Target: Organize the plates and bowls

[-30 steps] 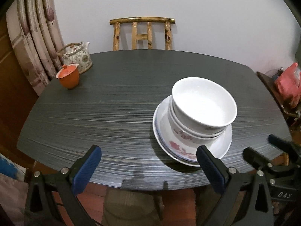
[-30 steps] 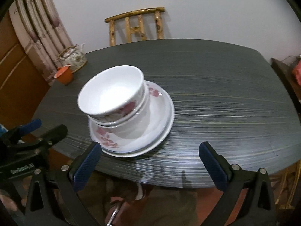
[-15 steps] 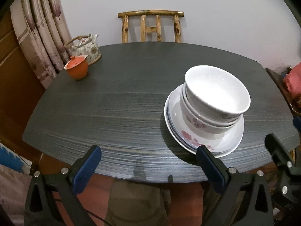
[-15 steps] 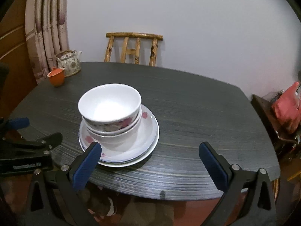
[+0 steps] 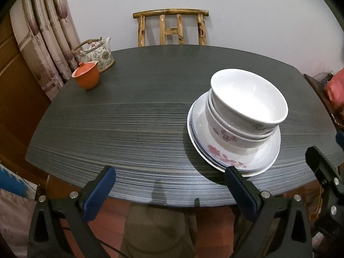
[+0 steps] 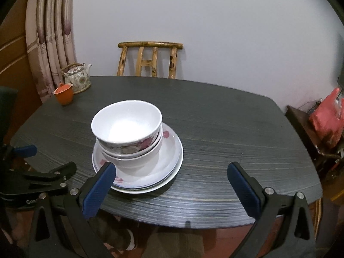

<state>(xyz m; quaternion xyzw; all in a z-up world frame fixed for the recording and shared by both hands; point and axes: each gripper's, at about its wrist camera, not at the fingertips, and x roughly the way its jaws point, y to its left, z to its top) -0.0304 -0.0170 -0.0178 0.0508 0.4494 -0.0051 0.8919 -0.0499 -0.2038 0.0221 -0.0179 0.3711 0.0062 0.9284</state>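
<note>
Your tabletop (image 6: 215,142) carries everything: nested bowls (image 6: 126,126) sit on stacked plates (image 6: 165,159) near the front edge, with a teapot (image 5: 96,53) and orange cup (image 5: 86,78) well apart at the far corner, about 10 o'clock in the left view. Both your tongs are spread wide and pinch nothing. The stack looks already gathered, so judge whether anything remains; if you lift the top bowl, close on its rim gently and raise it straight. From your left tongs (image 5: 169,193) the stack lies at 1 o'clock; from your right tongs (image 6: 172,185) it lies at 11 o'clock, just beyond the left blue pad.
</note>
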